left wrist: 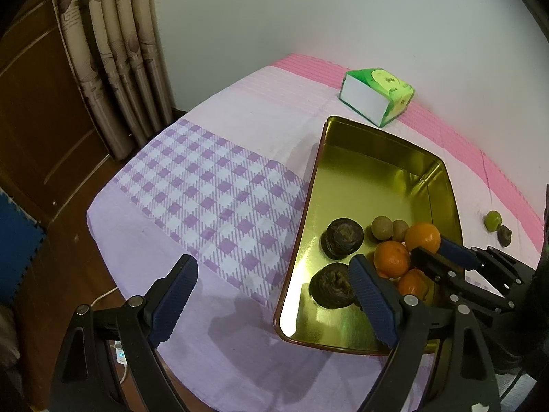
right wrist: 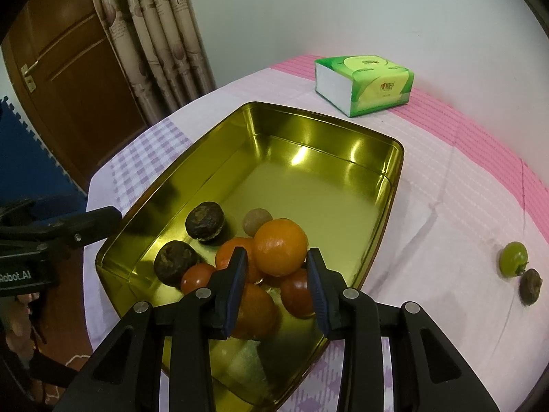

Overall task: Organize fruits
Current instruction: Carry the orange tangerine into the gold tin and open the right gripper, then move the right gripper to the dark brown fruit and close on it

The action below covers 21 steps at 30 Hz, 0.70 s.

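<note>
A gold metal tray [right wrist: 326,116] holds two dark wrinkled fruits [right wrist: 205,225], a small brown round fruit [right wrist: 255,220], several oranges and red tomatoes [right wrist: 296,292] heaped at its near end. My right gripper [right wrist: 278,257] is over that heap, shut on the top orange [right wrist: 279,245], with a pad against each side. In the left wrist view my left gripper [left wrist: 271,267] stands wide open and holds nothing; one finger is over the cloth and the other over the tray [left wrist: 377,134]. The right gripper [left wrist: 441,254] shows there too. A green fruit [right wrist: 513,257] and a small dark fruit [right wrist: 531,286] lie on the cloth to the right.
A green tissue pack [right wrist: 363,84] lies behind the tray near the white wall. The table has a lilac checked and pink cloth [left wrist: 212,185]; its left edge drops toward curtains [left wrist: 113,51], a wooden door and a blue foam mat [left wrist: 17,247].
</note>
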Each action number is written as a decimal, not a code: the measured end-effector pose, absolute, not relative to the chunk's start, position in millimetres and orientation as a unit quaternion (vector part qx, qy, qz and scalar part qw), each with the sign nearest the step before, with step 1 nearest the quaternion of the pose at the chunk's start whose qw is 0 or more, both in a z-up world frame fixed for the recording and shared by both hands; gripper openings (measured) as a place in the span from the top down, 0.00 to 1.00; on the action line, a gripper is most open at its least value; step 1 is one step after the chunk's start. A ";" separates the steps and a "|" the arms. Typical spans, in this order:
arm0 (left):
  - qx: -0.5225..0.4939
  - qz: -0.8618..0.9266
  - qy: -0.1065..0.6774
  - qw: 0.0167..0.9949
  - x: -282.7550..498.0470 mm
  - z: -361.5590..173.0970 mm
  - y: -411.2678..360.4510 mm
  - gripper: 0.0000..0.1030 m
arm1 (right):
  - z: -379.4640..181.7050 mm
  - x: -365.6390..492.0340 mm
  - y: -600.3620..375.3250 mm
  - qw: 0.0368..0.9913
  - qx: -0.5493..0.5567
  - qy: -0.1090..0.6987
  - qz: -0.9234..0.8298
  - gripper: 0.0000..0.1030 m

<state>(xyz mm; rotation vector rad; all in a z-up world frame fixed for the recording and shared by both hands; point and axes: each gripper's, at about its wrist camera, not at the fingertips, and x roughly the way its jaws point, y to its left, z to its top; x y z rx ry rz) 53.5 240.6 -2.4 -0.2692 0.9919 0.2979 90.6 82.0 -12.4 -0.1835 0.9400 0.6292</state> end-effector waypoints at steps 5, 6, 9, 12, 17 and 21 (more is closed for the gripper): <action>-0.124 0.141 0.475 0.860 54.7 -4.4 239.7 0.15 | -3.4 88.2 76.7 0.846 -0.078 0.435 0.299 0.64; -0.123 0.141 0.475 0.860 54.6 -4.2 239.4 0.15 | -0.4 87.7 75.1 0.849 -0.078 0.430 0.296 0.63; -0.120 0.140 0.475 0.860 54.6 -4.1 238.9 0.15 | 6.7 87.2 68.0 0.857 -0.076 0.419 0.289 0.63; -0.118 0.141 0.475 0.861 54.7 -4.8 238.9 0.15 | 12.5 88.6 52.3 0.869 -0.070 0.410 0.270 0.61; -0.117 0.141 0.476 0.860 54.8 -5.6 238.7 0.15 | 13.4 96.0 11.8 0.882 -0.052 0.411 0.226 0.58; -0.110 0.141 0.476 0.861 54.3 -6.1 237.3 0.15 | 7.3 101.7 -30.2 0.890 -0.039 0.418 0.179 0.58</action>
